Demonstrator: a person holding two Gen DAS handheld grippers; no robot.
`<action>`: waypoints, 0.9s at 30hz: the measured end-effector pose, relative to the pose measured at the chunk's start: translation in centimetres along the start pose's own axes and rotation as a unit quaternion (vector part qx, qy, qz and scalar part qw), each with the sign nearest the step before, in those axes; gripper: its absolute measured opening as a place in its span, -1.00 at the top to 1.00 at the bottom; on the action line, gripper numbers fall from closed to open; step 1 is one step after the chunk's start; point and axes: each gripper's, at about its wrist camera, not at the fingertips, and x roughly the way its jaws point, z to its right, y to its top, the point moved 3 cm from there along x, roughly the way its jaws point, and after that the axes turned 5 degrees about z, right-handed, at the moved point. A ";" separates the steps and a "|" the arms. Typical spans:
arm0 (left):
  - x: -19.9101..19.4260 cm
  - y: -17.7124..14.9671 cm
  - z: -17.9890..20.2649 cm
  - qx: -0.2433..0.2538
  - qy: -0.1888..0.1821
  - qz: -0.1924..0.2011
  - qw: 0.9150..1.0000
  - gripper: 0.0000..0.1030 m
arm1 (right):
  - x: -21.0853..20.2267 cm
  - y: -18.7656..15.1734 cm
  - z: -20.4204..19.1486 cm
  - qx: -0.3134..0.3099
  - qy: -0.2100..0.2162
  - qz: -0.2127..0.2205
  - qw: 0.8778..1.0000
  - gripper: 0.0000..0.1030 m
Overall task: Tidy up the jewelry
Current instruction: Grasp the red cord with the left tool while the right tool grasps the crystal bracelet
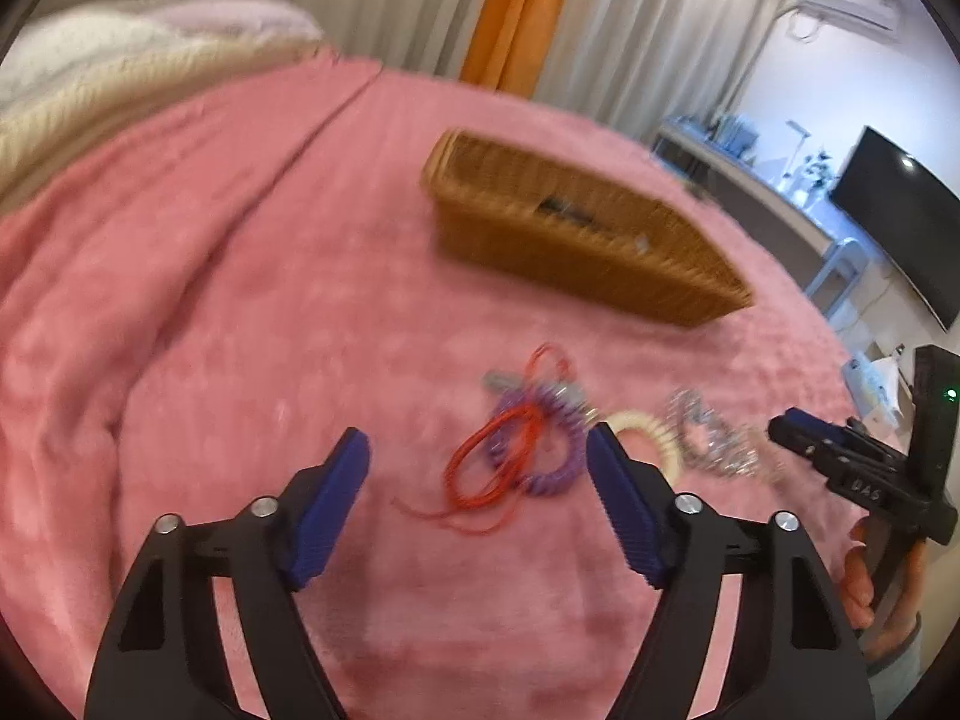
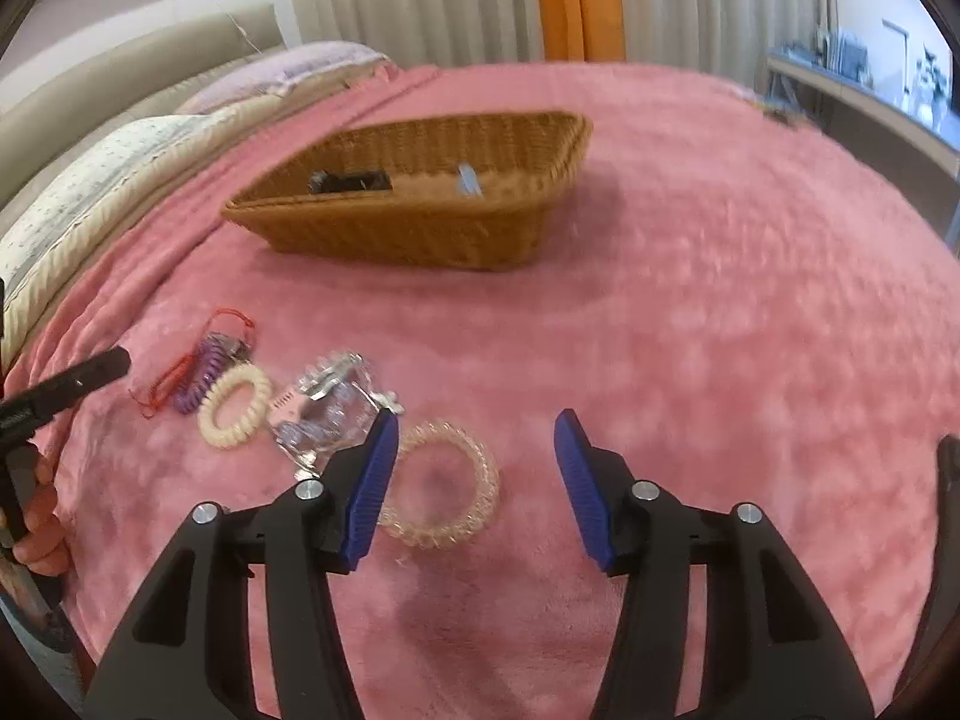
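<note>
Jewelry lies on a pink blanket. A red cord tangles with a purple coil band; both also show in the right wrist view, the cord and the band. Beside them lie a cream coil band, a clear sparkly piece and a clear coil bracelet. A wicker basket with a dark item and a blue item stands behind. My left gripper is open just before the red cord. My right gripper is open above the clear bracelet's right side.
The wicker basket sits farther back on the bed. Pillows lie at the left. Curtains, a desk and a TV stand beyond the bed. The right gripper appears at the left view's right edge.
</note>
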 end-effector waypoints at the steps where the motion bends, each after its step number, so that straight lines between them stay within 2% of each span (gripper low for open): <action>1: 0.4 -0.1 -0.5 -0.010 0.002 -0.014 1.000 -0.39 | 0.2 -0.2 0.1 0.000 0.002 -0.006 1.000 0.10; 3: 0.9 -0.2 -1.3 -0.020 0.003 -0.026 0.999 -0.36 | 0.9 -0.9 0.0 -0.001 -0.001 -0.024 1.000 0.36; 4: 1.0 -0.3 -1.5 -0.023 0.002 -0.029 0.999 -0.34 | 1.0 -1.0 0.0 -0.003 -0.006 -0.026 1.000 0.40; 7: 1.4 -0.3 -1.4 -0.014 0.013 -0.036 0.999 -0.25 | 1.1 -0.9 -0.3 -0.008 -0.009 -0.024 1.000 0.42; 11: 2.2 -0.5 0.1 0.039 0.059 -0.051 0.996 -0.12 | 1.2 -1.0 -0.5 -0.016 -0.018 -0.025 0.999 0.42; 13: 2.3 -0.6 0.3 0.053 0.072 -0.051 0.995 0.05 | 1.3 -1.1 -0.7 -0.024 -0.025 -0.024 0.999 0.42; 14: 2.3 -0.7 0.4 0.061 0.081 -0.052 0.993 0.23 | 1.3 -1.1 -0.9 -0.027 -0.027 -0.023 0.999 0.43; 16: 2.4 -0.9 0.5 0.071 0.094 -0.051 0.992 0.34 | 1.4 -1.1 -1.3 -0.038 -0.026 -0.021 0.999 0.57; 19: 2.3 -1.0 0.9 0.083 0.094 -0.049 0.991 0.55 | 1.2 -1.2 -1.9 -0.056 -0.033 -0.016 0.998 0.77; 21: 2.3 -1.1 1.2 0.088 0.094 -0.046 0.991 0.87 | 1.1 -1.3 -2.3 -0.063 -0.036 -0.010 0.997 0.82; 22: 2.3 -1.2 1.3 0.088 0.092 -0.045 0.991 0.94 | 0.9 -1.3 -2.4 -0.064 -0.034 -0.005 0.997 0.82; 27: 1.1 -1.0 1.2 0.072 0.065 -0.012 0.995 0.96 | -0.6 -1.0 -2.4 -0.061 -0.008 0.034 0.998 0.84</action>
